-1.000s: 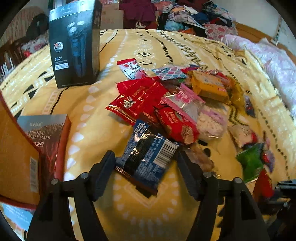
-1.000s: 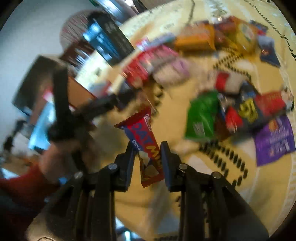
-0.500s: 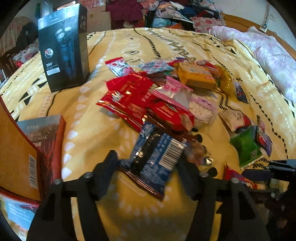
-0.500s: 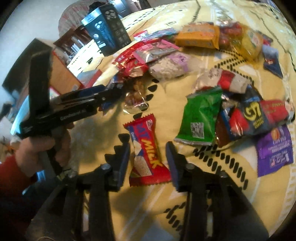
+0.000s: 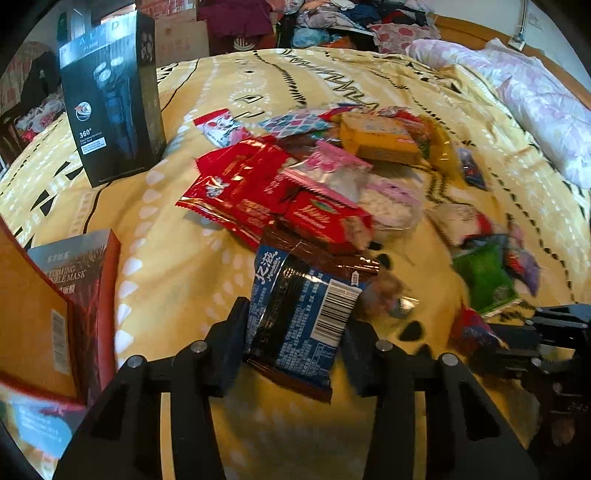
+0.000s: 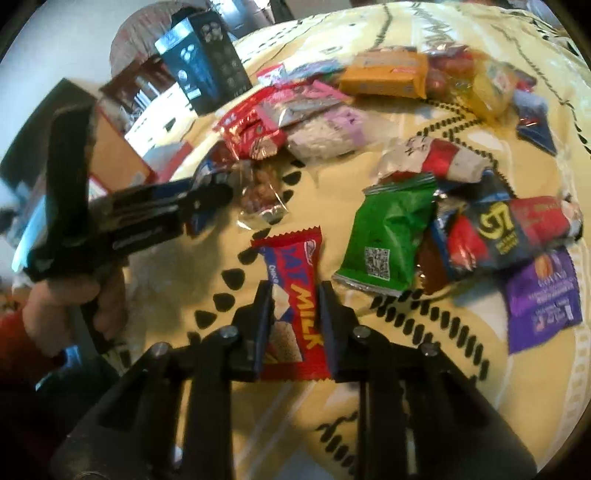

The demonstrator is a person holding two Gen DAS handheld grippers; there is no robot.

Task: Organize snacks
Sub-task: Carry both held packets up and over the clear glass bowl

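Note:
Snack packets lie heaped on a yellow patterned bedspread (image 5: 184,258). My left gripper (image 5: 297,317) has a blue and black snack packet (image 5: 306,291) between its fingers. Its jaws are closing and the pads press the packet's two sides. In the right wrist view my right gripper (image 6: 294,295) is shut on a red milk bar (image 6: 291,254), which points away from me just above the bedspread. The left gripper (image 6: 210,192) also shows there, held by a hand (image 6: 66,299) in a red sleeve. The right gripper (image 5: 517,332) shows at the right edge of the left wrist view.
A black shaver box (image 5: 110,99) stands upright at the back left. A face-mask box (image 5: 85,280) and a brown carton (image 5: 29,325) lie at the left. A green packet (image 6: 388,236) and a purple packet (image 6: 543,299) lie right of the bar. Clothes (image 5: 332,18) pile up behind the bed.
The left jaws narrowed onto the blue packet. The right jaws let the red bar down on the bedspread, opened around it, then closed on it again.

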